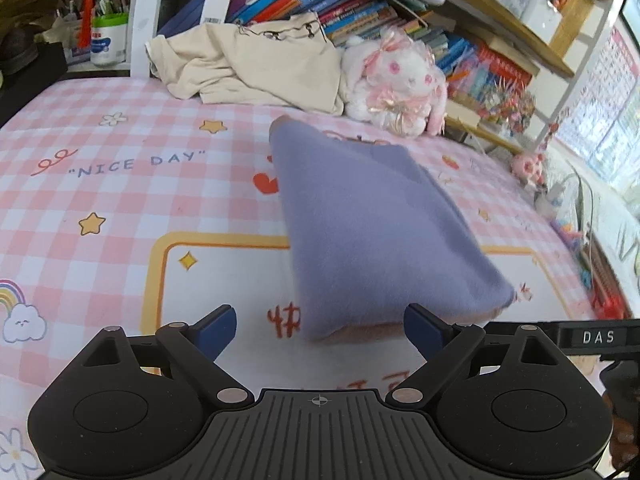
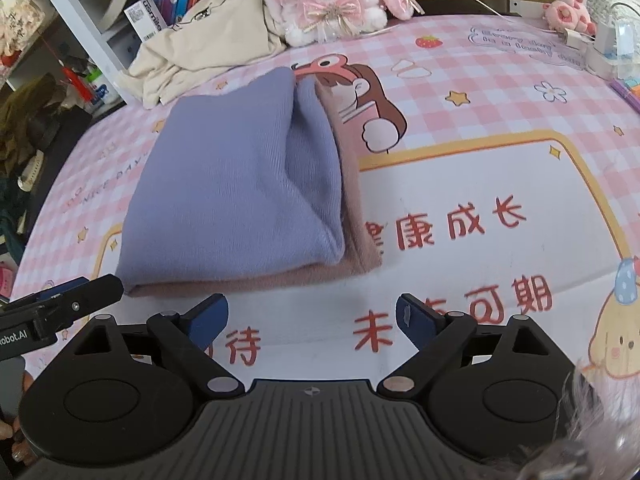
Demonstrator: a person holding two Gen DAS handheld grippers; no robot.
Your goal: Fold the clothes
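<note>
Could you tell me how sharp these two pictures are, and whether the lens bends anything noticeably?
Left wrist view: the folded purple garment looks soft and smeared, while the "NICE DAY" print on the bedsheet reads fairly crisply. Right wrist view: the garment shows its knit ribs more clearly. In both views the fisheye bows the bookshelf and the bed's edges, with dark corners. Light is even daylight, no harsh glare.

The pink checked bedsheet (image 1: 120, 208) is showing "NICE DAY" in blue capitals; in the right wrist view its white panel is carrying red Chinese characters, 康成长 among them. A black bar (image 1: 598, 338) is reading "DAS". A white tag (image 2: 147, 20) is reading "usmile".
</note>
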